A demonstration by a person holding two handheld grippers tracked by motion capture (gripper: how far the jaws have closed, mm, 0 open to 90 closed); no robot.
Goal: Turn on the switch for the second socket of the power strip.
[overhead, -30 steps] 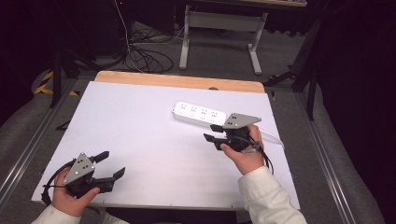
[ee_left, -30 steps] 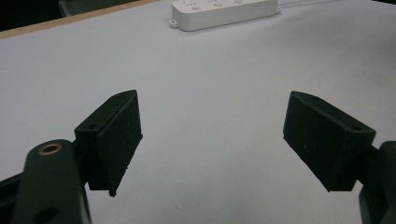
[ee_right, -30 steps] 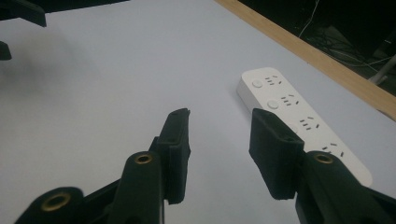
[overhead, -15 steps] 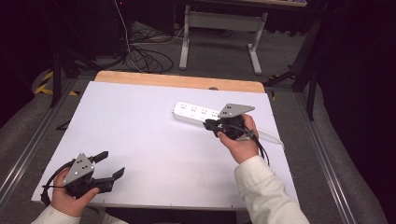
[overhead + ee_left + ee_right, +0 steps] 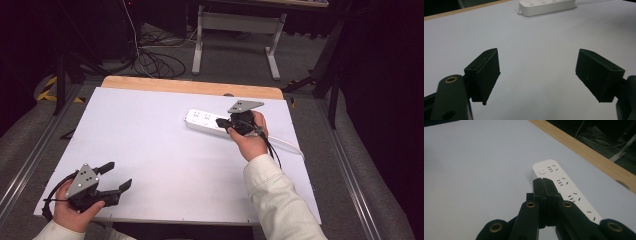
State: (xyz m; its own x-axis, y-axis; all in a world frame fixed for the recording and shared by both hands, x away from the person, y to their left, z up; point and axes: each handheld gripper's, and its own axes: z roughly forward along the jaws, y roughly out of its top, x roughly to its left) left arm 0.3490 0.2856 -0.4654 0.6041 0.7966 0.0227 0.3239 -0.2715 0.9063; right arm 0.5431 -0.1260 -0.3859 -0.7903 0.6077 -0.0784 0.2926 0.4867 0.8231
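At seven o'clock on the table [image 5: 150, 130], near the front edge: left gripper [image 5: 111, 176] in a hand [image 5: 72, 212], released, jaws spread wide, nothing between, pointing toward two o'clock. Seen from the left gripper view, two black pads [image 5: 487, 72] well apart over bare white surface, with the strip [image 5: 546, 6] far off at twelve o'clock. At one o'clock on the table: white power strip [image 5: 205, 120], lying flat, long side running from ten toward four o'clock, white cord [image 5: 287, 145] trailing off at four. Over its middle: right gripper [image 5: 221, 122], clenched, jaws just closed together with nothing between them. From the right gripper view, tips [image 5: 542, 180] pressed together just above the strip [image 5: 564, 187], close behind the round button [image 5: 541, 171] at its end; touching or not, cannot tell. Beyond, at twelve o'clock, wooden edge [image 5: 190, 86].
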